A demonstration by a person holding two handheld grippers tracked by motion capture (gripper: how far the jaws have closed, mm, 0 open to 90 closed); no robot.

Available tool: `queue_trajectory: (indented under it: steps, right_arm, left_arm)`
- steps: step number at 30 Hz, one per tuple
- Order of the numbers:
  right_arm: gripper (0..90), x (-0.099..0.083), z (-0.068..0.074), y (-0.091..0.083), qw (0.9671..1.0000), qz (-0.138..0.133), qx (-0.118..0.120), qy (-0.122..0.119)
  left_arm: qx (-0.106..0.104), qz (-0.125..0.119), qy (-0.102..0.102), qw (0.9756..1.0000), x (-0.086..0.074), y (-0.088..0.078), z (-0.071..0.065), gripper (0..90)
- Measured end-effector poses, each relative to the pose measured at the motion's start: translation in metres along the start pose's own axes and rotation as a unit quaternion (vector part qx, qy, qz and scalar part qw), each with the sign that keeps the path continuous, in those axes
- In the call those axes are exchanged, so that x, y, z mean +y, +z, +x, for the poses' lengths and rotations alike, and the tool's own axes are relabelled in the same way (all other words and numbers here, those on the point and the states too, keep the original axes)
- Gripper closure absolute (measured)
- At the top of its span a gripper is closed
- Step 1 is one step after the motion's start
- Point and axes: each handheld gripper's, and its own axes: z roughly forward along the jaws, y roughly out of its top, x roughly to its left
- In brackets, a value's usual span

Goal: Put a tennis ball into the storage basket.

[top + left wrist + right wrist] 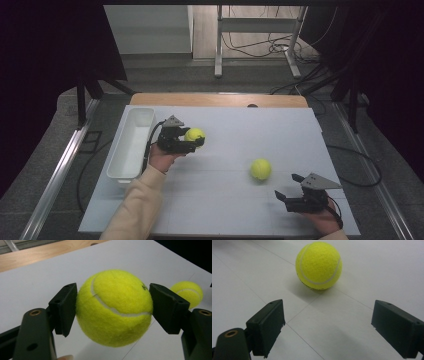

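Note:
A yellow tennis ball (194, 133) sits between the jaws of my left gripper (196, 138), just right of the white bin. In the left gripper view both black pads press the sides of that ball (113, 307), and it hangs a little above the white board. A second tennis ball (261, 169) rests on the board at centre right, also seen as the far ball (187, 292) in the left gripper view. My right gripper (287, 185) is near the front right edge, open, with this ball (319, 265) lying ahead of its jaws, clear of them.
A long white bin (131, 145) stands along the left edge of the white board (225, 210). A wooden table edge (220, 99) runs behind the board. Cables and a desk frame (260, 45) lie on the floor beyond.

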Motion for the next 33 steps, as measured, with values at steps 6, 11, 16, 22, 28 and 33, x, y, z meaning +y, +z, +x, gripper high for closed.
queue_trajectory:
  steps: [6,11,16,22,28,33]
  right_arm:
    - [11.8,0.000,0.000,0.000,1.0000,0.001,0.000,0.000]
    - [11.9,0.000,0.000,0.000,1.0000,0.001,-0.001,-0.001]
    - [11.9,0.000,0.000,0.000,1.0000,0.001,0.000,-0.001]
    - [11.9,0.000,0.000,0.000,1.0000,0.001,0.000,-0.001]
    - [11.8,0.000,0.000,0.000,1.0000,0.002,0.000,-0.001]
    - [11.9,0.000,0.000,0.000,1.0000,0.001,-0.001,-0.001]
  left_arm:
    - [0.001,-0.013,0.001,0.9999,0.003,-0.010,0.001,26.9]
    - [0.001,-0.020,0.003,0.9998,0.005,-0.015,0.001,26.9]
    - [0.002,-0.030,0.003,0.9995,0.008,-0.023,0.002,26.9]
    - [0.005,-0.045,0.001,0.9990,0.011,-0.033,0.003,26.9]
    - [0.006,-0.058,0.004,0.9983,0.014,-0.044,0.003,26.9]
    - [0.007,-0.064,0.007,0.9979,0.016,-0.049,0.002,26.9]
